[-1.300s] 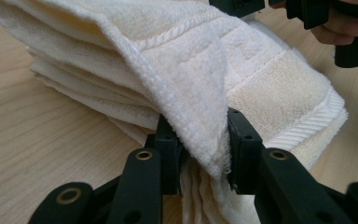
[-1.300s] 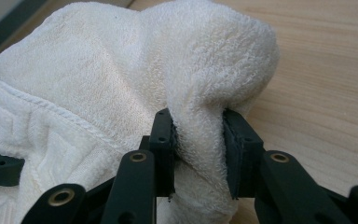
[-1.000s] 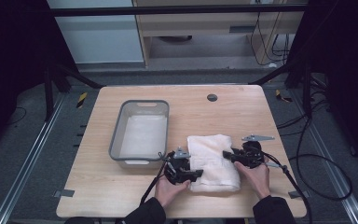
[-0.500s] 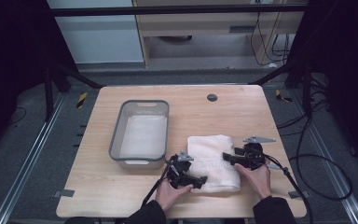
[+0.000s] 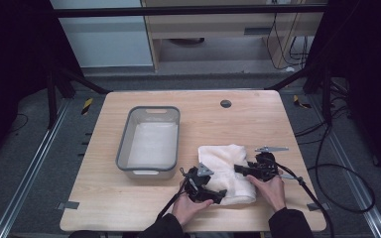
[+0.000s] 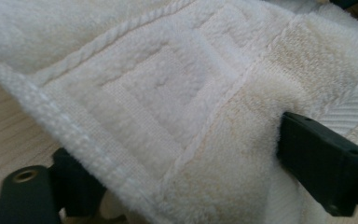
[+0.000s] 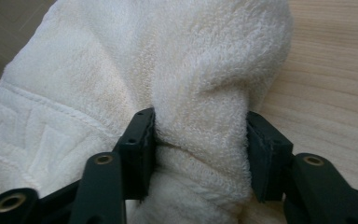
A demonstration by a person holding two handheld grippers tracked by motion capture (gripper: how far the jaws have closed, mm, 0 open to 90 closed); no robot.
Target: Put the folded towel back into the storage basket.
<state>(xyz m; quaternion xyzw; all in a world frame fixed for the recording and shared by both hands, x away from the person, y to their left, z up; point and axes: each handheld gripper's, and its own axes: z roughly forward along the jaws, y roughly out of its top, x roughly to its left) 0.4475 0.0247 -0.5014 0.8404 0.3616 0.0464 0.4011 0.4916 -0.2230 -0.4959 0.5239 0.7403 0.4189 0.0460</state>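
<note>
While the folded white terry towel [image 5: 225, 168] lay on the wooden worktop [image 5: 129, 213] between both hands, the right gripper [image 5: 243, 169] pinched its right fold; the left gripper [image 5: 217, 196], jaws spread, straddled its near-left corner.

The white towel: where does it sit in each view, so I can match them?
High view: white towel lies folded at the table's near edge, right of the grey bin.
Left gripper view: towel fills most of the frame, draped between the jaws.
Right gripper view: towel bunched and pinched between the jaws.
Shared landmark: its woven border pattern.
</note>
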